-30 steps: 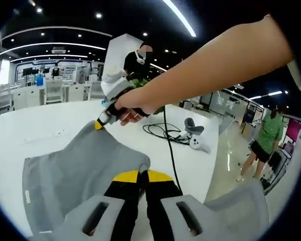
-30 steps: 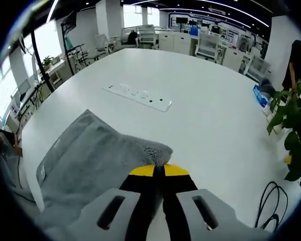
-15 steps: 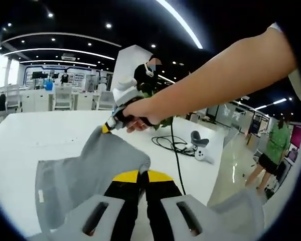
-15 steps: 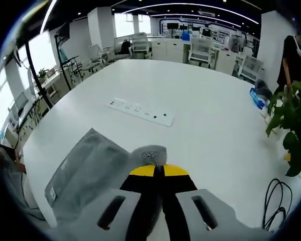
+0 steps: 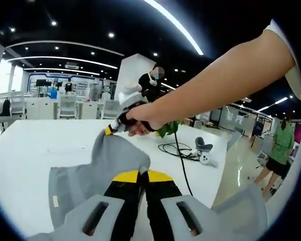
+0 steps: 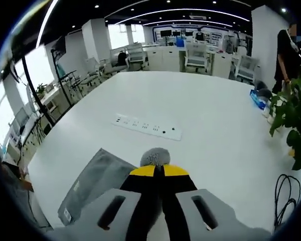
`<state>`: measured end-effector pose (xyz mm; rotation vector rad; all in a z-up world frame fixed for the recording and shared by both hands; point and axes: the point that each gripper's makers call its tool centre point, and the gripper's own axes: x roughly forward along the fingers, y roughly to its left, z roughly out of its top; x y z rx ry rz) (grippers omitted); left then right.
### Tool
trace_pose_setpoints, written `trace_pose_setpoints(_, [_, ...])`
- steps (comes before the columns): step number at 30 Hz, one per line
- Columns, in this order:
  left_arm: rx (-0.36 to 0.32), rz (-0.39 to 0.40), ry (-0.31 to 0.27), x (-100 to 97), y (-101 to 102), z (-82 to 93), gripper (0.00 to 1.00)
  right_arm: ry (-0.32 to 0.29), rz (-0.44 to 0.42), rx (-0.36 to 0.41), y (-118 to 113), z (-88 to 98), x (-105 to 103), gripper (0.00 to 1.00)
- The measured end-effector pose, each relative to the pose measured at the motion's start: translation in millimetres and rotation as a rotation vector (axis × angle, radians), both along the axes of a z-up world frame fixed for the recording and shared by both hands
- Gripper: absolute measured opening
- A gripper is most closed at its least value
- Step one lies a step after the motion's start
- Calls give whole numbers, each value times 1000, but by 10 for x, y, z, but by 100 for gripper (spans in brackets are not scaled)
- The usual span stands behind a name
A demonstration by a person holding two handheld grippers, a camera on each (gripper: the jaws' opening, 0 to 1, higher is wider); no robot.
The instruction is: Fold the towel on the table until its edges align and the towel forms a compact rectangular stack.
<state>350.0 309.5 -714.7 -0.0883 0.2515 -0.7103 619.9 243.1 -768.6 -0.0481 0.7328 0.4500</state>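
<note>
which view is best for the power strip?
Right gripper view: the power strip lies whole on the white table, beyond the towel. In the left gripper view I can't make it out.

Lighting: bright, even indoor light from ceiling strip lights [image 5: 173,26] and recessed spotlights; daylight enters through windows [image 6: 118,36] in the right gripper view. Glare: white table [image 6: 210,115] reflects strongly, near washed out. Shadows: soft and faint. Distortion: heavy fisheye curvature, straight lines bowing toward the edges. Focus: centre sharp; far background slightly soft, edges smeared.
</note>
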Motion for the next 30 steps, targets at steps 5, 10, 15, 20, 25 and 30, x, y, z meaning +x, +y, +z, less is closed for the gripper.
trace_pose_setpoints(5, [-14,25,-8,-31,152,16,4,-6,-13,13,102,34,-7,1])
trace_pose_setpoints(10, [-10,72,-6,-18,353,-24,4,-8,-16,56,260,52,18,1])
trace_pose_setpoints(15, [-19,109,5,-47,510,-67,4,-25,12,71,505,75,15,0])
trace_pose_setpoints(20, [-21,138,12,-77,647,-73,4,-18,41,76,699,65,23,1])
trace_pose_setpoints(25, [-42,172,29,-97,797,-84,4,-17,56,71,820,87,51,1])
trace_pose_setpoints(30, [-49,202,27,-101,894,-75,3,-26,72,70,951,114,69,1])
